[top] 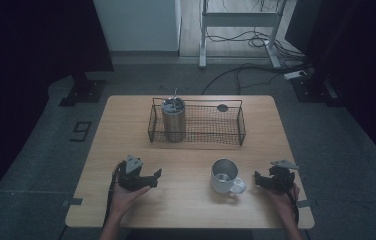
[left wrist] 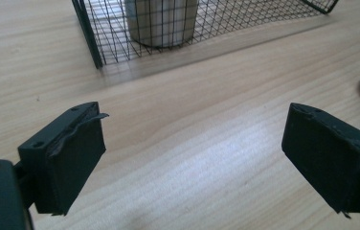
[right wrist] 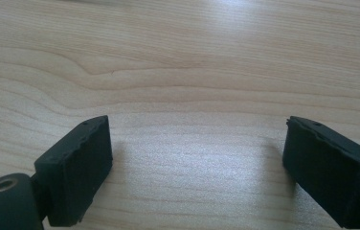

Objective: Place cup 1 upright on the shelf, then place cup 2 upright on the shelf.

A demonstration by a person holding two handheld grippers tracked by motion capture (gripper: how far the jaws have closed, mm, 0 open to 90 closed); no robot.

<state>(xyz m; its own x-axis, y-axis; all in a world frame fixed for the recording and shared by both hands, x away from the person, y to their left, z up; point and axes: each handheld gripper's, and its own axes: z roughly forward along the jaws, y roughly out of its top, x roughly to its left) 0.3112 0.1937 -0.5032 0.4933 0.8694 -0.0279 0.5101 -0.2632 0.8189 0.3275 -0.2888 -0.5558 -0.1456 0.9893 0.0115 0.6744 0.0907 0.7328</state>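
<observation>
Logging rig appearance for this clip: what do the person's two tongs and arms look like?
Both tongs are black. The left tongs and right tongs each carry a grey three-cornered plate on top and trail a dark cable along the forearm. In the gripper views, each has two blocky black jaws with slightly ragged pad edges and a round metal-lined hole in the body at lower left. No sleeves show on the forearms.

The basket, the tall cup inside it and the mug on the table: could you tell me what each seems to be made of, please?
The basket looks like dark coated wire: thin rods form an open mesh. The tall cup seems to be brushed metal, grey with a dull sheen. The mug is probably metal too, pale and shiny inside, though enamel is possible. The table has a light wood-grain top.
</observation>
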